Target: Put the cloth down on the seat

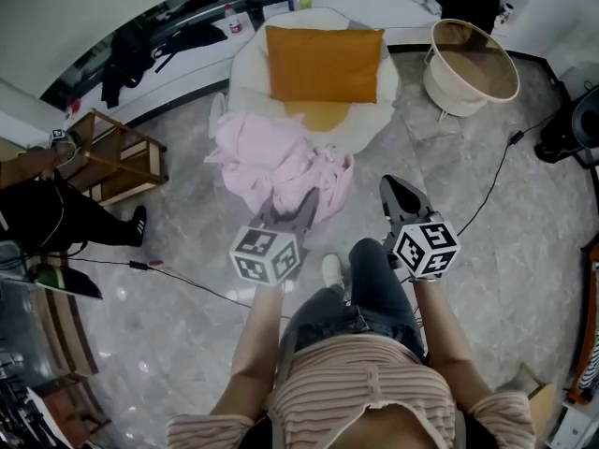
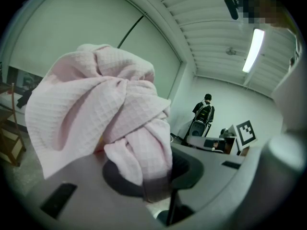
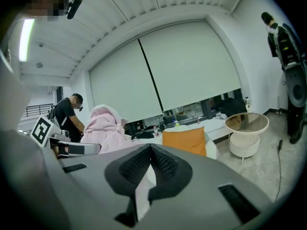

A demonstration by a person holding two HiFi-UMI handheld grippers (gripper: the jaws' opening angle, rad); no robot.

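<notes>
Currently, the left claw is clamped on a fold of the pink cloth. The cloth is a bunched, waffle-textured mass raised off the floor, at the near left edge of the white seat. Whether the cloth touches the seat cannot be told. An orange cushion stands against the far side of the seat. To the right, the right claw is level with the left claw and apart from the cloth. Its jaws meet at the tips with nothing between them.
</notes>
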